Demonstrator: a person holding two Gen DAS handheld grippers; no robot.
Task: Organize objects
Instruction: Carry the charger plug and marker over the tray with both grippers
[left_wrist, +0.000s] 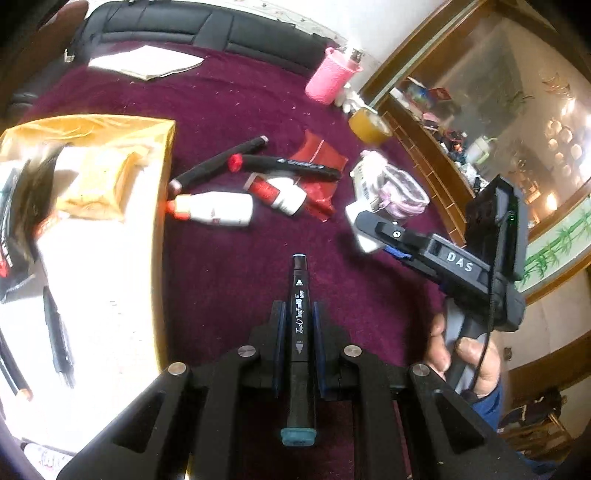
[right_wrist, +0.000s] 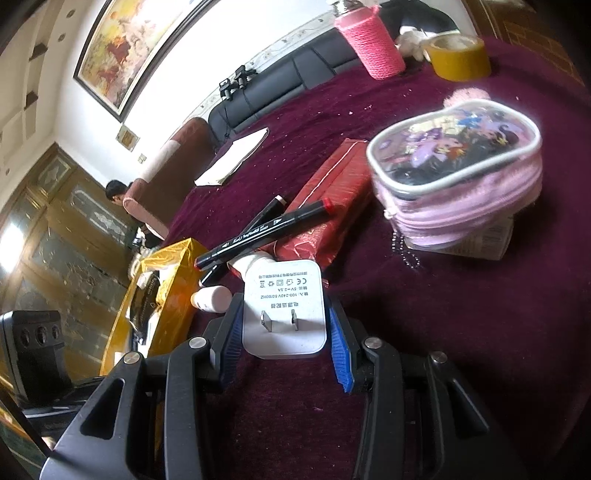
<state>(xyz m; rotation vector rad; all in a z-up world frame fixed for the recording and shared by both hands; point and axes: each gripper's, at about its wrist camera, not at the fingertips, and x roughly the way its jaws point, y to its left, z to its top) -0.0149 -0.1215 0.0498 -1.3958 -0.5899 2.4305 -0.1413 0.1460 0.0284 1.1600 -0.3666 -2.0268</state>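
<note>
Black marker (left_wrist: 298, 332) clamped lengthwise in left tool (left_wrist: 298, 314), teal cap rearward

A deep maroon plush cloth (right_wrist: 461, 314) covers the work surface. Behind it runs a black leather sofa (right_wrist: 295, 70) against a white wall (right_wrist: 207, 55) that carries a large dark-framed painting (right_wrist: 122, 51). A brown armchair (right_wrist: 173, 155) stands at the sofa's end, near ornate golden glass-panelled doors (right_wrist: 66, 236). A wooden-framed glass cabinet (left_wrist: 480, 110) reflects bright daylight.
</note>
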